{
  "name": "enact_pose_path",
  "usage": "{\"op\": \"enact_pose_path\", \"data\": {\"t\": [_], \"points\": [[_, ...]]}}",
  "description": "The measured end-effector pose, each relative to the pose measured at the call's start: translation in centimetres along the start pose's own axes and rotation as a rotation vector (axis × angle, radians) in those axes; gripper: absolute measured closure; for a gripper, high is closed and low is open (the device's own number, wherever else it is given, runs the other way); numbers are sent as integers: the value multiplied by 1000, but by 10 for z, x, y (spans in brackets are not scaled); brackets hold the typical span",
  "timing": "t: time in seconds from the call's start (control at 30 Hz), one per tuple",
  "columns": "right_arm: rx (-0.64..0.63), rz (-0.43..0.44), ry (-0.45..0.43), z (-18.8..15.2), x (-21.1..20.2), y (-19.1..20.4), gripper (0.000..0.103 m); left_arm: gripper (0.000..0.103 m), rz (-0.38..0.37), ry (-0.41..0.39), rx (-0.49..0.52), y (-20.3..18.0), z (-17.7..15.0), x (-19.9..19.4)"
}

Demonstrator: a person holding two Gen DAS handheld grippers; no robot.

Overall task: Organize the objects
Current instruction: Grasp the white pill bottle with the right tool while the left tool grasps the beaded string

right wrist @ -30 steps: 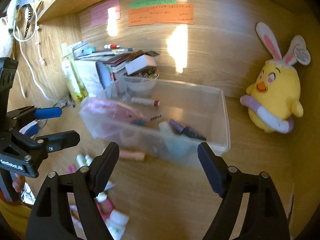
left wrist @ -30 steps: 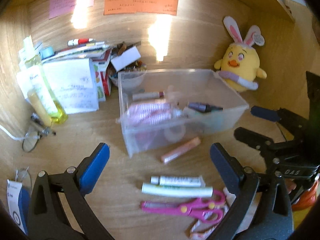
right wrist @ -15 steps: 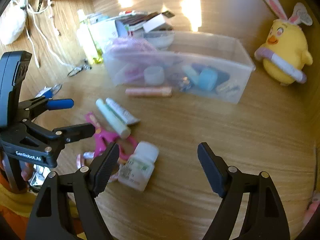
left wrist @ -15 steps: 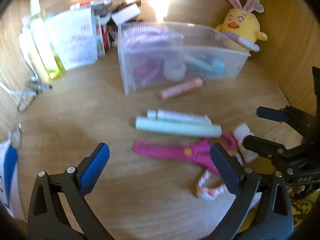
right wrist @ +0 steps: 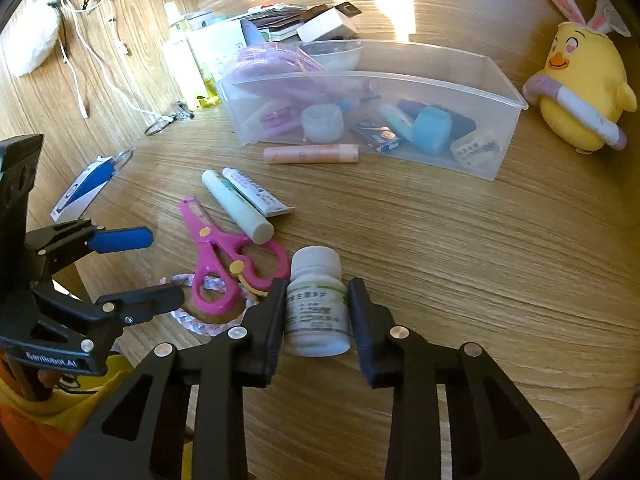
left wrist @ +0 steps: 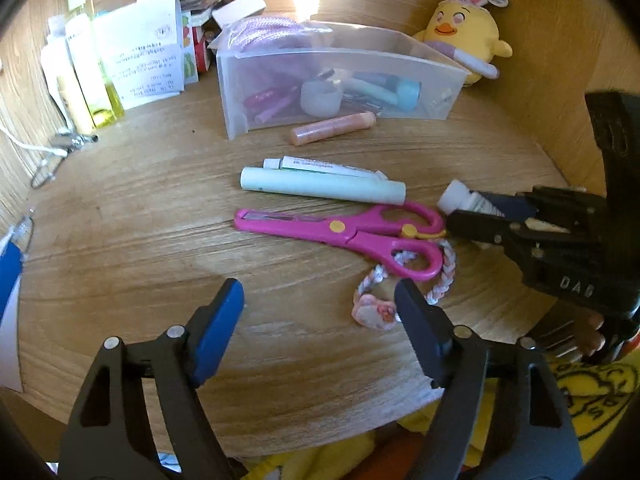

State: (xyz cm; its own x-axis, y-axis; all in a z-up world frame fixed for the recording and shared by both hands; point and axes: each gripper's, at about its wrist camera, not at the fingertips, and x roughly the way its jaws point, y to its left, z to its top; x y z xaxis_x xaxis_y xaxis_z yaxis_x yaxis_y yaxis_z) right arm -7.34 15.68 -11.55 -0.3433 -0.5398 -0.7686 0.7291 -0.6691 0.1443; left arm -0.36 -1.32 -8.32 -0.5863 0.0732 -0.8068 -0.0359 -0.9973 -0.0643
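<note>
Right wrist view: right gripper (right wrist: 316,316) has its 2 jaws flanking the white pill bottle (right wrist: 316,308) lying on the desk; squeeze mid-label, lift toward clear bin (right wrist: 496,80); left gripper (left wrist: 320,312) hangs spread

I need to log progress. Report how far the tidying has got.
Done: the clear bin already holds several small items. In hand: the right tool brackets the white pill bottle on the desk; contact is unclear. The left tool is open, holding nothing. Left: pink scissors, green tube, white tube, peach stick, braided band.
</note>
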Motion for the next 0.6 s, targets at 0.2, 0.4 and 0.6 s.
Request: {"op": "enact_pose_path", "data": {"t": [0.2, 0.4, 0.6], "points": [[9, -15, -7, -1, 0, 1, 76, 69, 11, -33, 48, -11, -5, -5], [47, -33, -37, 1, -8, -7, 76, 87, 74, -49, 84, -10, -6, -7], [95, -36, -71, 7, -18, -20, 76, 91, 32, -94, -3, 11, 8, -24]]}}
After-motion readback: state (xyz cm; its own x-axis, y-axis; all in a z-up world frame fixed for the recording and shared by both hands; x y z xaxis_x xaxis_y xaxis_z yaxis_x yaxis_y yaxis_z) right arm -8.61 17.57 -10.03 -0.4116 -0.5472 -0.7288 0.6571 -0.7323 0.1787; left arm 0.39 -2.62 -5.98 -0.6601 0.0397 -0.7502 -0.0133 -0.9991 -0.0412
